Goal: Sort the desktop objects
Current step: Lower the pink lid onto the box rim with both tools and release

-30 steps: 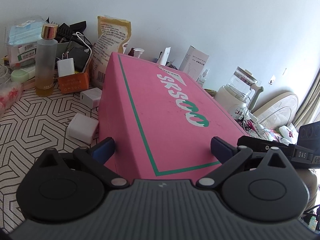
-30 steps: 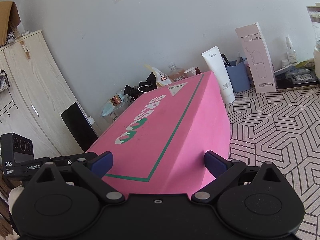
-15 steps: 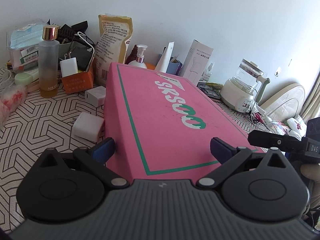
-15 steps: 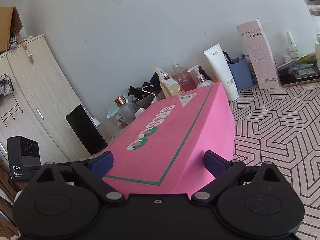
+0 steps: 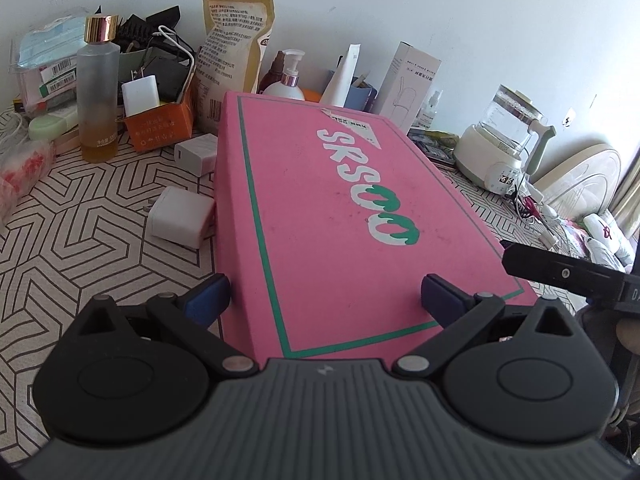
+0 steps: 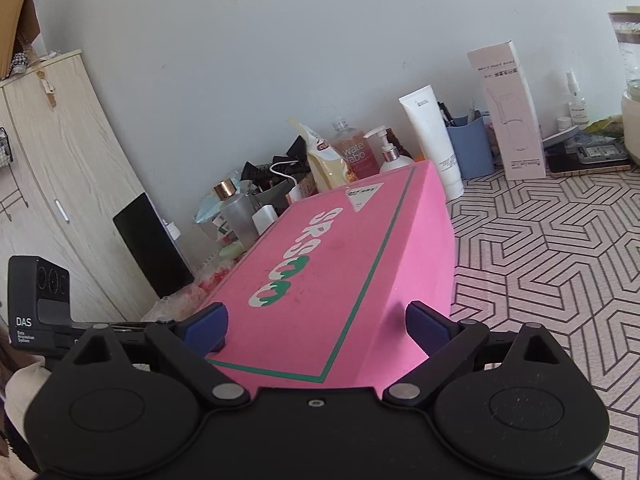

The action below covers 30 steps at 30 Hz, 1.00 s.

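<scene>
A large pink box (image 5: pixel 340 200) with green trim and "SRSOO" lettering fills the middle of both views (image 6: pixel 320 264), lying lengthwise away from me on the patterned table. My left gripper (image 5: pixel 324 300) clamps its near end, one blue pad (image 5: pixel 208 296) on the left side wall and the other on the lid. At the same end my right gripper (image 6: pixel 316 324) holds the box in a wide grip, a pad on each side. Whether the box's far end touches the table is hidden.
Two white chargers (image 5: pixel 180 222) lie against the box's left side. Behind stand an orange carton (image 5: pixel 160 128), a gold-capped bottle (image 5: pixel 98 92), a pouch (image 5: pixel 236 52), a pump bottle (image 6: pixel 390 152), a blue cup (image 6: pixel 470 148), a tall white carton (image 6: pixel 512 112) and a kettle (image 5: pixel 500 148).
The box's far end has come down while both grippers keep their hold. The pump bottle, tube and carton behind it now show above the lid.
</scene>
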Motion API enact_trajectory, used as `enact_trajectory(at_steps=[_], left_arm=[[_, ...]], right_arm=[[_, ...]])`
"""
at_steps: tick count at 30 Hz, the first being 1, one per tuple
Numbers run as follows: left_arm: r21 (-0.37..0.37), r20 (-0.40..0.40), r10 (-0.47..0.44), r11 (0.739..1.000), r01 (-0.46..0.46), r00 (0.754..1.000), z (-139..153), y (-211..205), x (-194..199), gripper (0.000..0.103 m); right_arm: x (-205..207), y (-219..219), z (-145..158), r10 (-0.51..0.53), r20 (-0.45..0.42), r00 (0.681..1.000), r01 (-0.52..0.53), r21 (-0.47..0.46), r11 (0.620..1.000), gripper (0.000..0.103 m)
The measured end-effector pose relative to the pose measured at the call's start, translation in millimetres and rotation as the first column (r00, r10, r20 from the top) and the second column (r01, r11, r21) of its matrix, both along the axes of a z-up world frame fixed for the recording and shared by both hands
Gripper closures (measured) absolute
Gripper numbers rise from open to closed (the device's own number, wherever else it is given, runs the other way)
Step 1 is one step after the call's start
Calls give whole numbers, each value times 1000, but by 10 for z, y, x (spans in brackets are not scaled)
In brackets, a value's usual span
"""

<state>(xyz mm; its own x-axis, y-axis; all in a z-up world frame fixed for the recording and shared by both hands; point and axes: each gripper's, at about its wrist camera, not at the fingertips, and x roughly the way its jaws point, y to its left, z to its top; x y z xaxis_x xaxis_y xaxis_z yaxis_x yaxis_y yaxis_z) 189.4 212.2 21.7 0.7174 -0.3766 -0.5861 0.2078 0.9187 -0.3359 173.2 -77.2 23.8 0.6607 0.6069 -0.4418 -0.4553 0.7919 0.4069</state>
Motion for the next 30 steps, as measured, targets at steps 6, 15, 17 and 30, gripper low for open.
enact_trajectory(at_steps=[6,15,17,30], left_arm=[[8,-4,14,1000,-14,1000,8,-21,-5,0],[14,17,23,1000,-24,1000,-2,-42,-31,0],[16,23,25,1000,-26,999,-7,-46,-42,0],[98,62,46,994,-52,997,204,-221,-397,0]], right_arm=[[-34,61,-42,3,7,1000,-3,-72,997,7],[-74,84,-108,8,27,1000,-6,-79,997,18],[-83,77,-123,5,28,1000,-3,-70,998,18],[-411,104,73,-53,78,996,59,-73,996,17]])
